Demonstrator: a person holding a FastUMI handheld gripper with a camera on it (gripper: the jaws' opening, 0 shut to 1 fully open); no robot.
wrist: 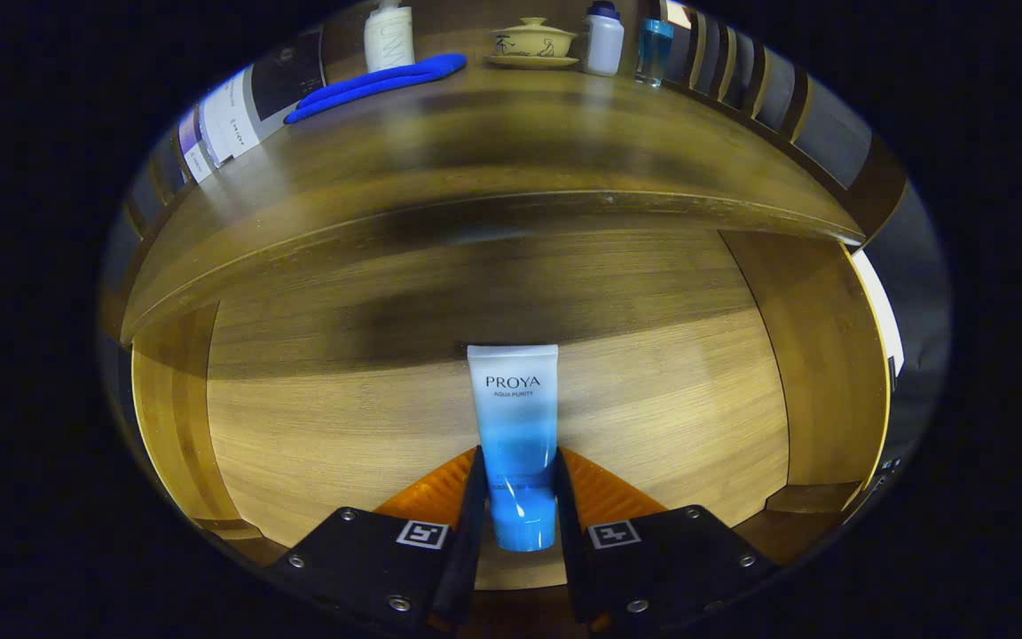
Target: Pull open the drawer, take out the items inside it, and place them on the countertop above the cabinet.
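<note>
Gripper (520,497) fingers closed on the lower, blue half of the tube (515,426), low centre of frame, over the open drawer (342,417) floor; likely light, soft-walled, glossy, slippery; grip near the stiffer cap end.

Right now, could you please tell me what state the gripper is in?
Gripper: shut on the blue and white tube, both fingers pressing its lower end, over the open drawer.
</note>
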